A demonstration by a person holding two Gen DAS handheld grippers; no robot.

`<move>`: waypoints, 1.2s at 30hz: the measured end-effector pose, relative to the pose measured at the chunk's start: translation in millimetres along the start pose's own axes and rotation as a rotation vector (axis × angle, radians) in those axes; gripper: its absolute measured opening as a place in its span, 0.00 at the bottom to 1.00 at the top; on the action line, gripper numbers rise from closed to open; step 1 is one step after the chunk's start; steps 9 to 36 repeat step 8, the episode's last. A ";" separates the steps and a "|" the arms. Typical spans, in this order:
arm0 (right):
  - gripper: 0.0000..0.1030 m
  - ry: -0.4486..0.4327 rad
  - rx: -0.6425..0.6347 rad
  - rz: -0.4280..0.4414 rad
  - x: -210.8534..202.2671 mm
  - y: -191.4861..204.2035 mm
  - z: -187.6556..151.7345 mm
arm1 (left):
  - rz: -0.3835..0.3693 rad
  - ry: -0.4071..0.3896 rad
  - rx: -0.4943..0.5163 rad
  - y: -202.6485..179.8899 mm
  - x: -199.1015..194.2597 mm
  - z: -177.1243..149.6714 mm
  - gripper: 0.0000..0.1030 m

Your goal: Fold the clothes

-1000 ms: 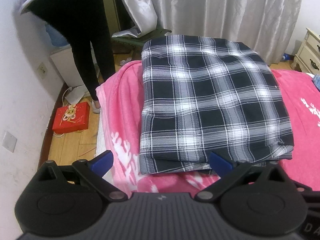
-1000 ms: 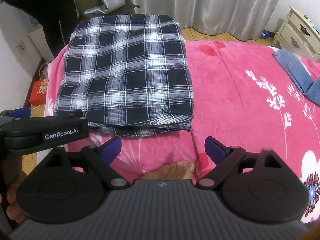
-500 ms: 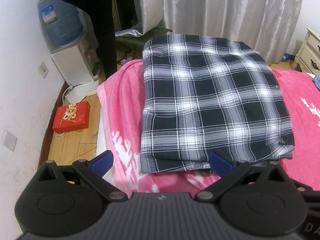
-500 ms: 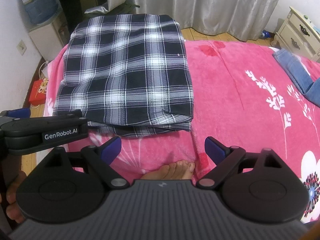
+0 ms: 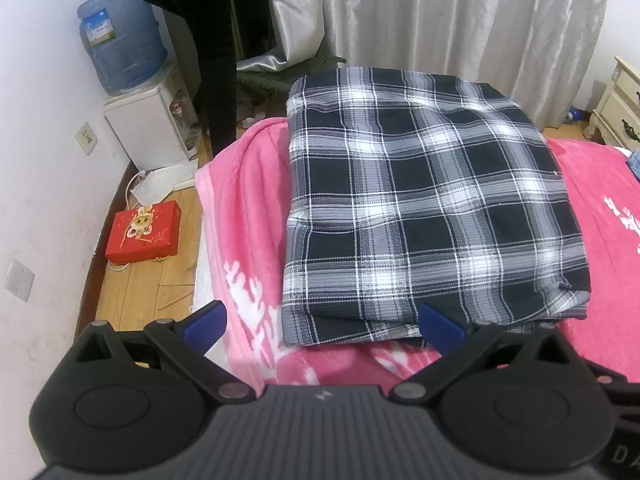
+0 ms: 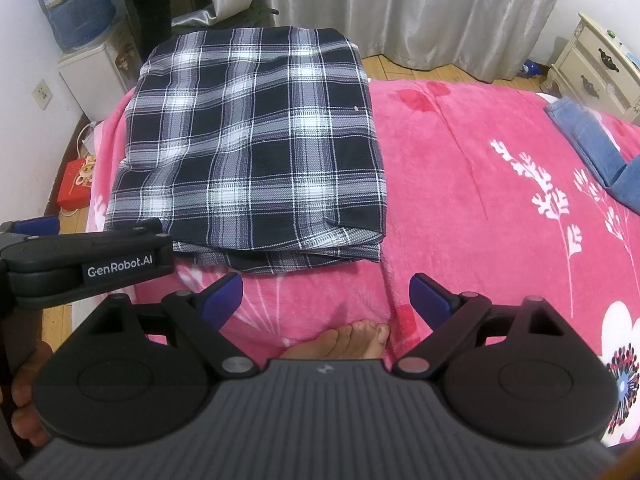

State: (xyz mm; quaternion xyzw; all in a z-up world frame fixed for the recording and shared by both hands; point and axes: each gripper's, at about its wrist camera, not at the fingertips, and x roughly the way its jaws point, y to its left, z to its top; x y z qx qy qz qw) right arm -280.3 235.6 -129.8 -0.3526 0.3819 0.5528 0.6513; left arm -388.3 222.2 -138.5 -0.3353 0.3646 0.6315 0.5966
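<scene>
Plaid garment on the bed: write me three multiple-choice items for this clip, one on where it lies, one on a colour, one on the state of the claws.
1. Where does the plaid garment lie on the pink blanket?
A. Toward the side nearest the water dispenser
B. On top of the jeans
C. Hanging off the nightstand

2. What colour is the box on the floor?
A. Green
B. Red
C. White

3. How do the left claw and right claw stand?
A. Both shut on the garment
B. Left shut, right open
C. Both open, holding nothing

Answers:
1. A: the garment sits at the blanket's edge next to the water dispenser, well apart from the jeans.
2. B: the box is red with a cartoon print.
3. C: each claw's blue pads are spread wide with only blanket between them, short of the garment's near edge.
</scene>
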 end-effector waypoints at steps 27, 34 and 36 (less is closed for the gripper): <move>0.88 0.002 -0.003 -0.003 1.0 0.4 -0.5 | 0.002 0.002 -0.007 1.5 -0.6 0.3 0.99; 0.88 0.002 -0.003 -0.003 1.0 0.4 -0.5 | 0.002 0.002 -0.007 1.5 -0.6 0.3 0.99; 0.88 0.002 -0.003 -0.003 1.0 0.4 -0.5 | 0.002 0.002 -0.007 1.5 -0.6 0.3 0.99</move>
